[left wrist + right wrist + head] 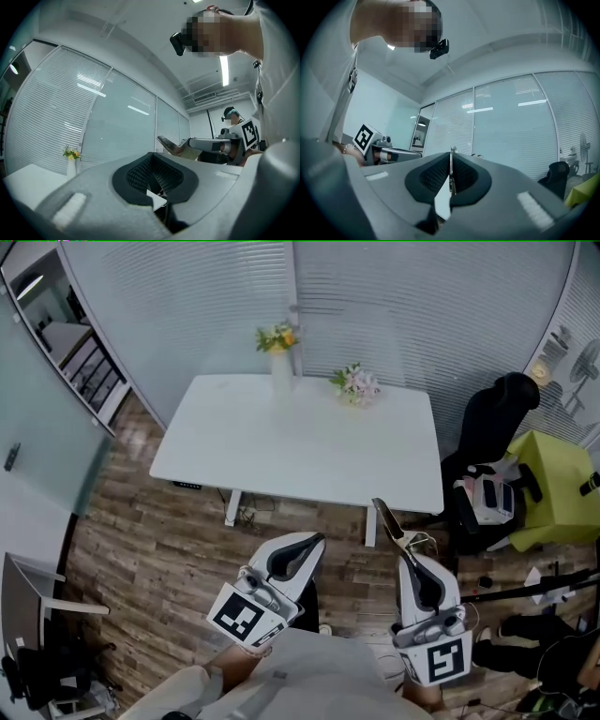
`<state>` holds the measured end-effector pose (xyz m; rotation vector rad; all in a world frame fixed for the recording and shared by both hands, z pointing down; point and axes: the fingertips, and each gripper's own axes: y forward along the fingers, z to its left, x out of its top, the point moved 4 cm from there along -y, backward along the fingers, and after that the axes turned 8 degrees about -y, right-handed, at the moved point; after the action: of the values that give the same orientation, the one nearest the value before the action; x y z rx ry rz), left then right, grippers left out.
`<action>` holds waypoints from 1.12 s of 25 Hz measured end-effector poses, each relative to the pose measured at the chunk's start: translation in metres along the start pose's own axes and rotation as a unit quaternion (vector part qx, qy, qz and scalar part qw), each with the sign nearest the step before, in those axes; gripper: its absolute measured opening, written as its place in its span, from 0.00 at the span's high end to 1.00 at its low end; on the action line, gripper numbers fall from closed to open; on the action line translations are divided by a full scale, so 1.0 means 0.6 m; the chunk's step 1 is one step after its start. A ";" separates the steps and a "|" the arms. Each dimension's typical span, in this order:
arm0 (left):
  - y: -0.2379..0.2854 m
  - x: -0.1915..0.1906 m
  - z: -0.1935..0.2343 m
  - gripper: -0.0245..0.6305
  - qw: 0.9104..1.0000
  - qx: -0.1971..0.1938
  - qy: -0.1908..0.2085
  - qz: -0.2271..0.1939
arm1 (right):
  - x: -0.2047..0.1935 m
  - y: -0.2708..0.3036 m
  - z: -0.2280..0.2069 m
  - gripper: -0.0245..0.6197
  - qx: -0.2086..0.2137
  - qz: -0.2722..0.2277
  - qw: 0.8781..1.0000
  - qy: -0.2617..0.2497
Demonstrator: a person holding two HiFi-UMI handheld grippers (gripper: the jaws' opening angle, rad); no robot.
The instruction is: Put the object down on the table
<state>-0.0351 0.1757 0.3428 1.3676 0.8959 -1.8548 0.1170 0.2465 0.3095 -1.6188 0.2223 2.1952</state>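
Currently the right gripper (451, 165) clamps a flat object (386, 519).

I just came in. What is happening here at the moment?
A person stands before a white table, holding a gripper in each hand. The right hand-held gripper is shut on a thin flat object, held in the air short of the table. The left hand-held gripper is shut and empty. A vase of flowers and a small bouquet stand near the table's far edge. The object is not yet put down.

Head cam down; others tilted up
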 end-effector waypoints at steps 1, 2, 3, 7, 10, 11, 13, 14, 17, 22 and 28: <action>0.010 0.002 0.016 0.96 1.000 0.000 0.000 -0.001 | -0.006 0.017 -0.006 0.95 0.000 0.002 1.000 0.000; 0.020 0.005 0.033 0.96 1.000 -0.001 0.000 -0.003 | -0.011 0.035 -0.011 0.95 0.001 0.003 1.000 -0.001; 0.030 0.008 0.051 0.96 1.000 -0.001 0.001 -0.004 | -0.016 0.055 -0.017 0.95 0.002 0.004 1.000 -0.003; 0.074 0.020 0.126 0.96 1.000 0.001 -0.001 -0.006 | -0.033 0.139 -0.043 0.95 0.005 0.005 1.000 -0.002; 0.106 0.028 0.185 0.96 1.000 0.002 -0.004 -0.004 | -0.047 0.203 -0.062 0.95 0.007 0.009 1.000 -0.001; 0.116 0.032 0.206 0.96 1.000 0.002 -0.004 -0.004 | -0.051 0.225 -0.068 0.95 0.007 0.010 1.000 -0.001; 0.136 0.039 0.247 0.96 1.000 0.002 -0.004 -0.002 | -0.057 0.270 -0.080 0.95 0.006 0.010 1.000 -0.002; 0.147 0.044 0.266 0.96 1.000 0.001 -0.004 -0.002 | -0.060 0.292 -0.087 0.95 0.006 0.009 1.000 -0.002; 0.179 0.054 0.326 0.96 1.000 0.001 -0.005 0.001 | -0.073 0.358 -0.106 0.95 0.005 0.011 1.000 0.000; 0.226 0.068 0.414 0.96 1.000 -0.003 -0.006 0.004 | -0.093 0.452 -0.133 0.95 0.002 0.017 1.000 0.001; 0.272 0.066 0.480 0.96 1.000 -0.010 -0.012 0.010 | -0.116 0.523 -0.158 0.95 -0.002 0.022 1.000 0.000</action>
<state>-0.0586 -0.1570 0.3446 1.3350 0.8833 -1.8391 0.0896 -0.0876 0.3114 -1.6304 0.2573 2.2298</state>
